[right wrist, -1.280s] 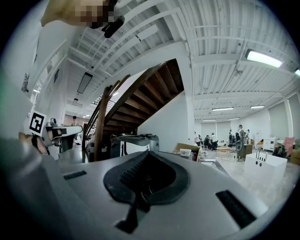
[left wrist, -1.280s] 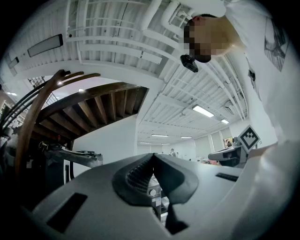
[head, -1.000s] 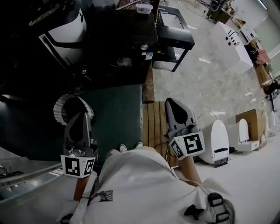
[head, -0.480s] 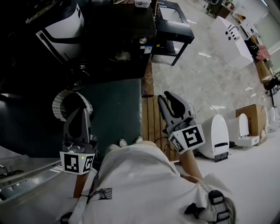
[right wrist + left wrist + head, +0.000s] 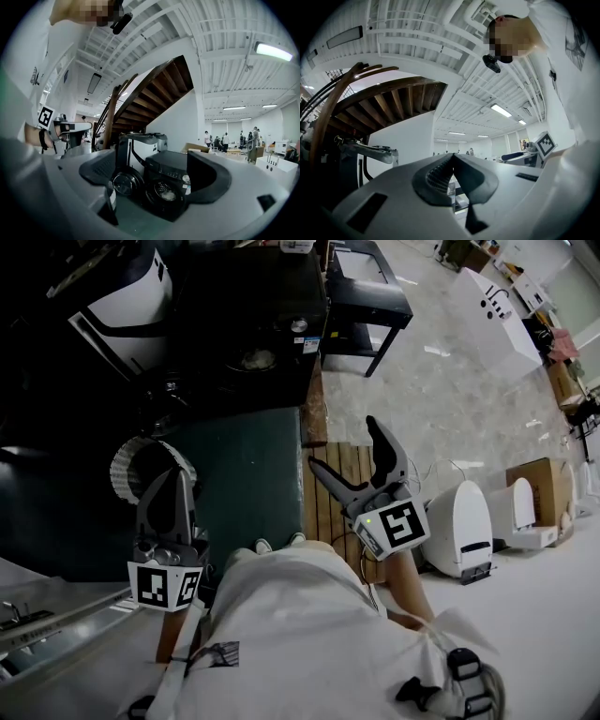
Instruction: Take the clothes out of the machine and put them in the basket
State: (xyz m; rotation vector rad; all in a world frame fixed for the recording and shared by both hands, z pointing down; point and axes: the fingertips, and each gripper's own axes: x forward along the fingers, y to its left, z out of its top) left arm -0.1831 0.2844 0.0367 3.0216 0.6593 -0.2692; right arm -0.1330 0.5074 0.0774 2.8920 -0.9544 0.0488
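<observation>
The clothes [image 5: 165,191] are a pale bundle inside the drum of the black washing machine [image 5: 172,174], seen through its round opening, with the door [image 5: 123,183] swung aside to the left. From the head view the machine [image 5: 253,329] stands at the far end of a dark green mat [image 5: 239,488]. A white slatted basket [image 5: 131,457] stands at the mat's left edge, nearer the person than the machine and partly in shadow.

The right gripper [image 5: 345,444] is held out over a strip of wooden slats [image 5: 339,495] beside the mat. Its jaws have just been opening and stand wide apart with nothing between them — in the right gripper view [image 5: 154,171] the machine shows through the gap, well beyond the pads.

The left gripper [image 5: 175,476] hovers just beside the basket, near the mat's left edge. Its jaws are pressed together, empty, as the left gripper view [image 5: 452,161] shows.

To the right of the slats, on pale floor, stand white appliances [image 5: 459,531] and a cardboard box [image 5: 539,495].
</observation>
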